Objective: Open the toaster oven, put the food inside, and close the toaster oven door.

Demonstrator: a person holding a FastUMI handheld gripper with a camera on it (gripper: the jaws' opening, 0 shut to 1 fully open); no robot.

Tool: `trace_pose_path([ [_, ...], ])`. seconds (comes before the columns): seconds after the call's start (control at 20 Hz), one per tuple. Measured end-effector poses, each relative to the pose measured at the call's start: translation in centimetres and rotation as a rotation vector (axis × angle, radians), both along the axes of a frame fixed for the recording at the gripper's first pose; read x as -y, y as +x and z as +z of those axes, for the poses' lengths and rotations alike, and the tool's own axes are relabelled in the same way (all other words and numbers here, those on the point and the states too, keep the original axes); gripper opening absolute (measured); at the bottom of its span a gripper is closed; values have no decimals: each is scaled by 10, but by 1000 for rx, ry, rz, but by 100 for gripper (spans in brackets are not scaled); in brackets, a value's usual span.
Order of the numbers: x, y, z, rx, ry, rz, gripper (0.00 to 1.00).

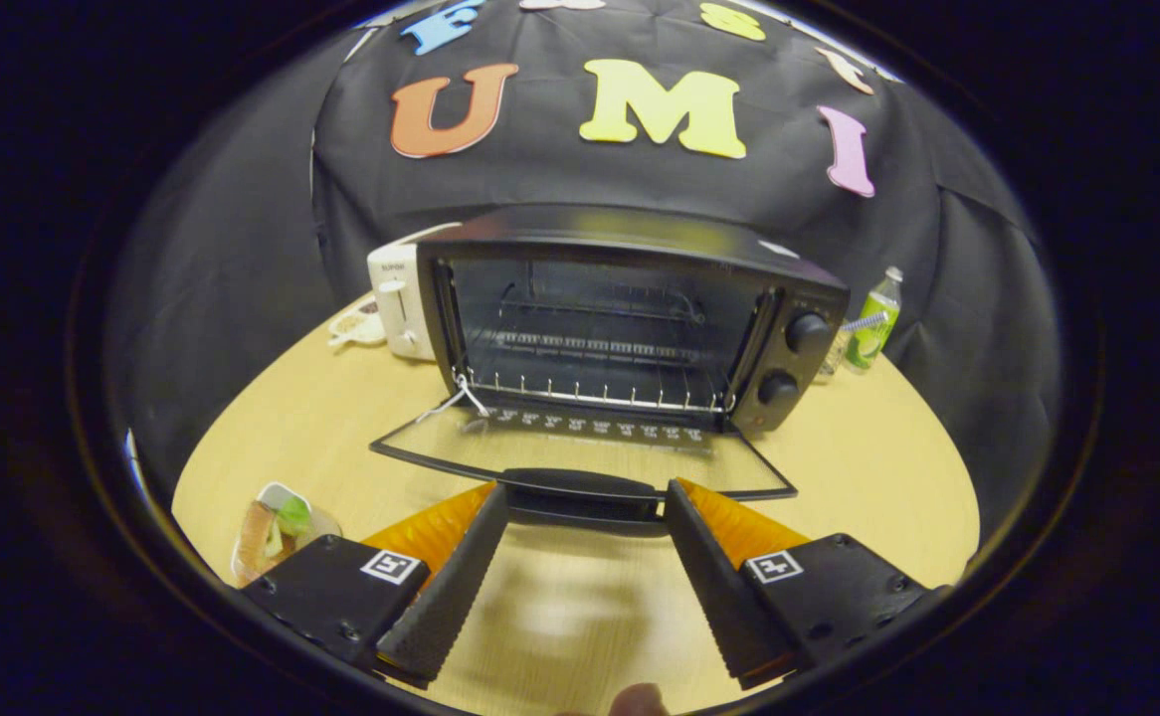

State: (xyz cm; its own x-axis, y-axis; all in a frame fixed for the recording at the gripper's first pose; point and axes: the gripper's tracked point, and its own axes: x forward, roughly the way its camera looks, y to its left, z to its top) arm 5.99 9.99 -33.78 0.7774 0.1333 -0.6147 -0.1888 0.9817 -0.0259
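A black toaster oven (630, 318) stands on the round wooden table (341, 418), its glass door (580, 447) folded down flat toward me. Inside, a wire rack (590, 393) shows. The door's black handle (580, 494) lies right at my fingertips, spanning the gap between them. My gripper (585, 497) is open, its fingers wide apart with only bare table between them. The food sits on a small plate (277, 527) just left of the left finger.
A white toaster (401, 298) and a small dish (356, 323) sit behind the oven on the left. A green bottle (873, 323) stands to the oven's right, near the table's far edge. Two knobs (807, 333) are on the oven's right panel.
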Motion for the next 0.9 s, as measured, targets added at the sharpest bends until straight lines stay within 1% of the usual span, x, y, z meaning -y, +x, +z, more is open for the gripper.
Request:
trace_pose_path([
  [0.1,5,0,-11,-34,5,-24,100],
  [0.2,5,0,-9,-36,4,-20,100],
  [0.4,-4,-16,20,-24,8,85,100],
  [0.65,-4,-20,86,-30,102,144,100],
  [0.9,-25,-40,135,-118,250,274,100],
])
